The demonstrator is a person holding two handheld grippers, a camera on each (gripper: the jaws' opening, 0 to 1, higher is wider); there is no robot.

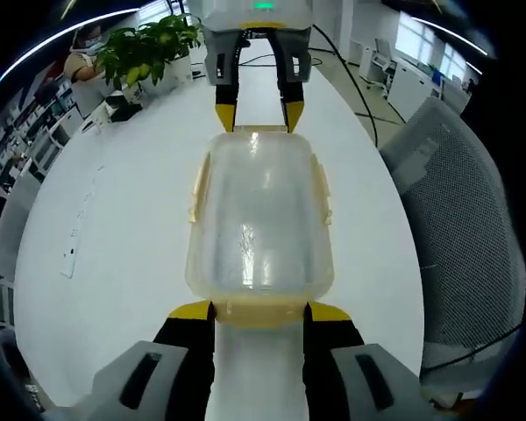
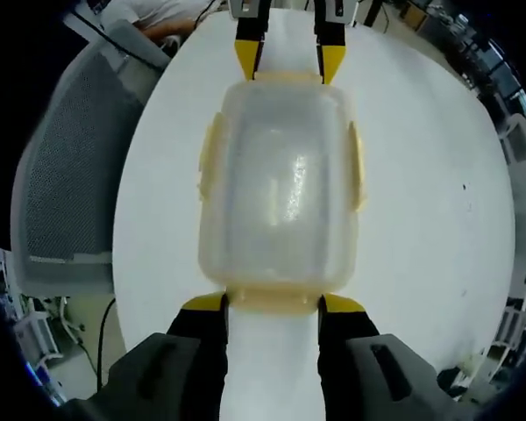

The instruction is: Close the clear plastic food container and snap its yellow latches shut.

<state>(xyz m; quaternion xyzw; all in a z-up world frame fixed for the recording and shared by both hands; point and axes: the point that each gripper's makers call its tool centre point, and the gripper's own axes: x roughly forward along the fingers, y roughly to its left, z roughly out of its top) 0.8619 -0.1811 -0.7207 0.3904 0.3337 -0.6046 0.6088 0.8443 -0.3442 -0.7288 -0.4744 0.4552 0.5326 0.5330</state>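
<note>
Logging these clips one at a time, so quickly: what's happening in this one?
A person works a claw in each hand at opposite short ends of a clear plastic container on a white table. The left claw and the right claw each have open jaws at an end flap. The lid is on; the yellow side latches look folded against the sides, though whether they are snapped is unclear.

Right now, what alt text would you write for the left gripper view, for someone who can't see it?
A clear plastic food container with its lid on lies on a white table, held at both ends between two yellow-tipped claws: the left claw near the camera, the right claw opposite. A potted plant stands behind and a grey mesh chair beside.
</note>
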